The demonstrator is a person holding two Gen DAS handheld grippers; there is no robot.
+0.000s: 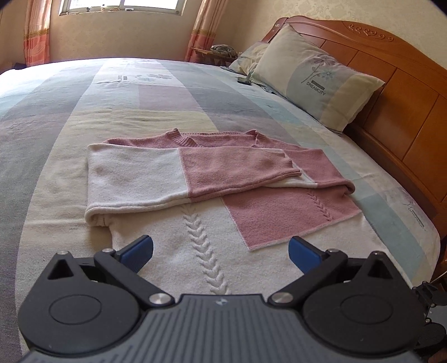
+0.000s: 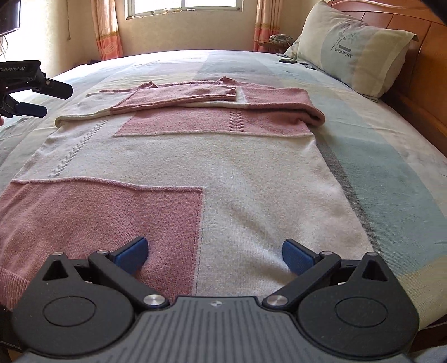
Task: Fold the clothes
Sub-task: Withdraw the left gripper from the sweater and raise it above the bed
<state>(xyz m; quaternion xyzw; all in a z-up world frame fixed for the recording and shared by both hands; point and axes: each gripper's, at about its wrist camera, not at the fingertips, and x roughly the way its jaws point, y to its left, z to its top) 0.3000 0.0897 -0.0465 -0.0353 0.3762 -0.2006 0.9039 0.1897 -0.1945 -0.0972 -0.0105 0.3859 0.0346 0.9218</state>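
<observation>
The sweater [image 2: 223,156] lies flat on the bed [image 2: 391,167], its collar pointing toward the window [image 2: 184,5] and its hem nearest the cameras, with the pillow [image 2: 354,47] well off to one side by the headboard. Both sleeves are already crossed over the chest: the pink-and-white sleeve [image 1: 195,173] lies on top, just below the collar, so the first part of the fold looks done. The body is not yet folded; the long lower panel stretches out full length, and what remains, judging by this, is to bring the hem up toward the collar. The left gripper [image 1: 220,251] hovers over the white lower part of the sweater, jaws wide apart and empty. The right gripper [image 2: 215,251] hangs over the hem end, also spread wide and holding nothing.
</observation>
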